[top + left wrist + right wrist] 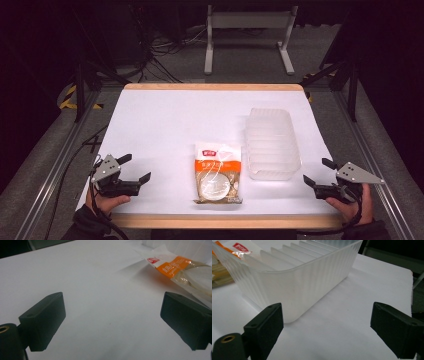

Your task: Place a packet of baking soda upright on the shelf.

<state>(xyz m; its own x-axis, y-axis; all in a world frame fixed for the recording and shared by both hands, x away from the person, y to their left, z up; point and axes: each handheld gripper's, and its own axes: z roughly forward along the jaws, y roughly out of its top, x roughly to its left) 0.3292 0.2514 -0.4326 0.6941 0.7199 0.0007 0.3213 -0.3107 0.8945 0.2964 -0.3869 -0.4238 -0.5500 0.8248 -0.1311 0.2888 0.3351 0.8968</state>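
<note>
Orange-white food packet flat on table, just left of clear plastic bin. Left hand-held gripper left of packet, released, empty. Right hand-held gripper right of bin, released, empty.

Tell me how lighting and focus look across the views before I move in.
High view: table brightly lit, surroundings dark, bin nearly washed out against it. Left gripper view: packet slightly soft, shadow beside it. Right gripper view: bin wall sharp, no strong glare.
</note>
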